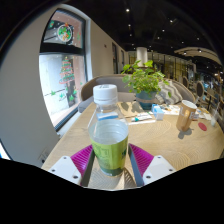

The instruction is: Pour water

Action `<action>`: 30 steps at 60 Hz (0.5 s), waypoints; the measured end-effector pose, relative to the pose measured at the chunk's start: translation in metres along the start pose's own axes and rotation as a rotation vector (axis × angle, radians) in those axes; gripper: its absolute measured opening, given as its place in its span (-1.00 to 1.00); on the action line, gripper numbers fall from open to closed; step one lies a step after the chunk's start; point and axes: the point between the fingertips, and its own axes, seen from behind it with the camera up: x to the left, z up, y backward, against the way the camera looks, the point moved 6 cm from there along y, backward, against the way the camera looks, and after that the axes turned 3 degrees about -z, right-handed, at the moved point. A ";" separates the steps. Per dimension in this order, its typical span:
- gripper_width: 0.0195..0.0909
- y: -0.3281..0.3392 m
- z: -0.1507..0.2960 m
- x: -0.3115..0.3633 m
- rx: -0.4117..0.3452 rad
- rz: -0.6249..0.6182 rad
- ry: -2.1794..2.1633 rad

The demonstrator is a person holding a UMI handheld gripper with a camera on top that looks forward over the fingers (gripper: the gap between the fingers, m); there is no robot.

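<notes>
Bottle, seemingly clamped by gripper, above wooden table near window.

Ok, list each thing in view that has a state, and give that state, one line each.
Bottle: upright between the fingers, white cap on, greenish liquid inside.
Fingers: at either side of the bottle, pink pads against it, apparently gripping.
Cup: upright on the table beyond the bottle, apart from it; contents not visible.
Plant: upright in its pot further back on the table.
</notes>
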 end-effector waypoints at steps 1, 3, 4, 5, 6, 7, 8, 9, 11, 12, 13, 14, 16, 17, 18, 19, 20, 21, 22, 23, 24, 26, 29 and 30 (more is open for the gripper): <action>0.17 -0.001 0.000 0.000 -0.002 0.001 0.002; 0.03 -0.003 0.000 0.002 -0.012 0.012 0.002; -0.02 -0.003 0.001 0.003 -0.018 0.015 0.002; -0.02 -0.004 0.001 0.002 -0.022 0.012 0.007; -0.03 -0.004 0.002 0.002 -0.026 0.010 0.013; -0.05 -0.004 0.002 0.002 -0.028 0.011 0.019; -0.07 -0.007 0.002 0.002 -0.030 0.014 0.025; -0.10 -0.007 0.002 0.003 -0.034 0.019 0.030; -0.16 -0.007 0.002 0.002 -0.037 0.026 0.030; -0.16 -0.008 0.002 0.002 -0.038 0.027 0.029; -0.20 -0.008 0.002 0.001 -0.038 0.027 0.025; -0.22 -0.008 0.003 0.000 -0.036 0.025 0.024; -0.27 -0.008 0.003 -0.003 -0.032 0.019 0.020; -0.29 -0.007 0.003 -0.003 -0.030 0.018 0.017; -0.34 -0.007 0.004 -0.004 -0.026 0.019 0.015; -0.34 -0.007 0.004 -0.004 -0.023 0.020 0.011; -0.39 -0.007 0.005 -0.004 -0.019 0.025 0.009; -0.39 -0.007 0.005 -0.004 -0.015 0.030 0.008; -0.39 -0.006 0.006 -0.004 -0.011 0.036 0.006; -0.39 -0.005 0.007 -0.004 -0.009 0.042 0.005; -0.39 -0.005 0.009 -0.005 -0.007 0.046 0.004; -0.39 -0.003 0.015 -0.006 -0.009 0.055 0.004; -0.39 -0.001 0.025 -0.010 -0.018 0.071 -0.003; -0.39 0.000 0.030 -0.012 -0.023 0.075 -0.011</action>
